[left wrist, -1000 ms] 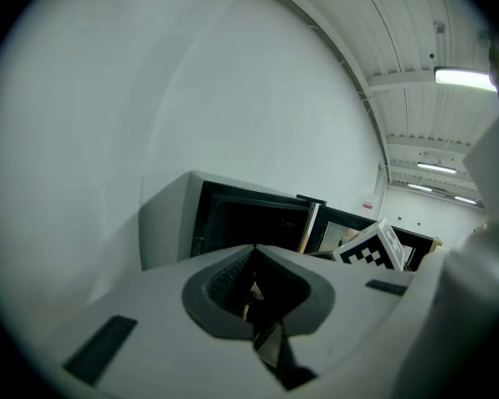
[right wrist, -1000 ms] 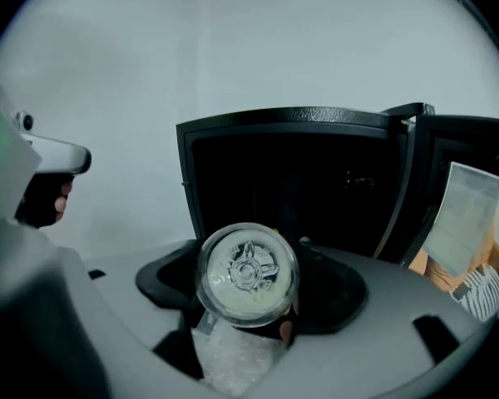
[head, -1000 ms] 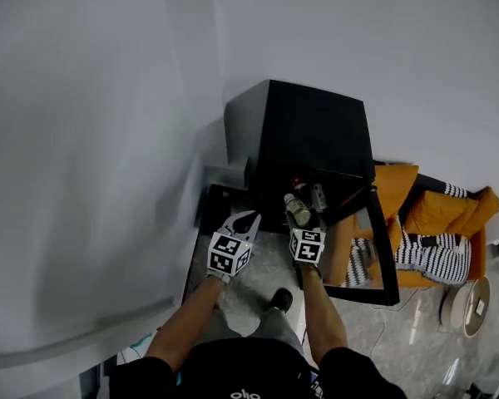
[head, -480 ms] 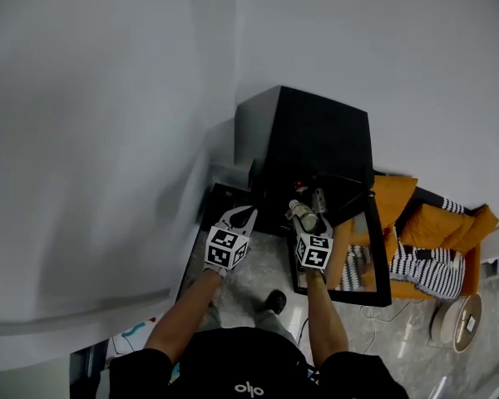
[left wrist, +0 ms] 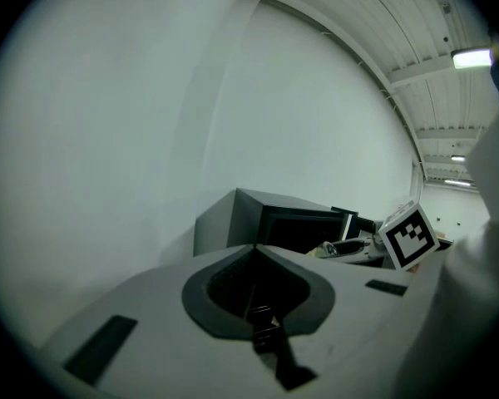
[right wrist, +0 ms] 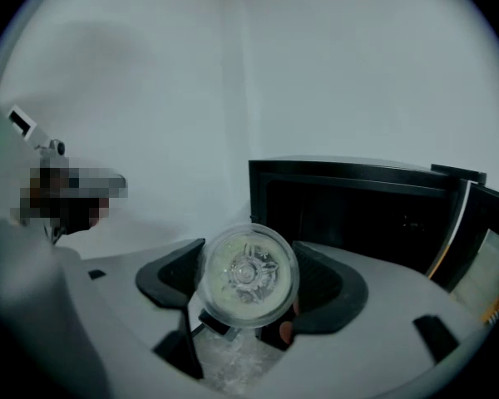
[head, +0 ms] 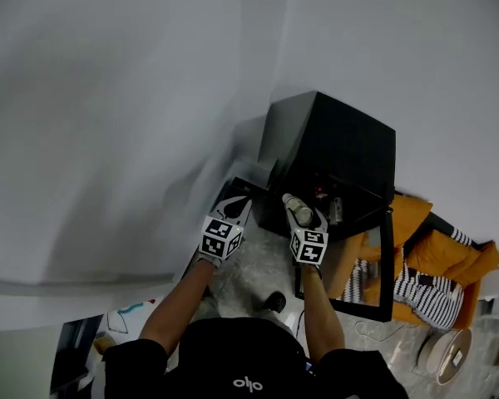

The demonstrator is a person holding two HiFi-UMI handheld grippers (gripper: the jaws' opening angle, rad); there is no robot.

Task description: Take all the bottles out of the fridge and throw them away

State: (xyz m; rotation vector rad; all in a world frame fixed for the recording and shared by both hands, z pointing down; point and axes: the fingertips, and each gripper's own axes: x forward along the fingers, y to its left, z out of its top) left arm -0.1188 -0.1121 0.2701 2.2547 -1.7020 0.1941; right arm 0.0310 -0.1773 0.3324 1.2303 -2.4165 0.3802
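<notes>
**Bottle held at the open fridge, both grippers in view**

Head view: the right gripper (head: 302, 220) is closed on a clear bottle (head: 297, 209), held just in front of the open black fridge (head: 341, 152). The fridge door (head: 387, 260) stands swung out on the person's right. The left gripper (head: 238, 206) hangs beside the fridge's left corner, holding nothing.

The fridge's inside is dark. At its mouth the head view shows one more pale bottle-like shape (head: 334, 210), too small to tell for sure. The right gripper view shows only blackness inside.

Right gripper view: the bottle appears end-on as a round clear face between the two jaw pads, which press on its sides. The rest of its length is hidden behind that face.

Left gripper view: the jaws are pressed together, with nothing between them. Past them, the right gripper's marker cube (left wrist: 410, 235) shows in front of the fridge. The door's lower edge is cut off in the right gripper view.
</notes>
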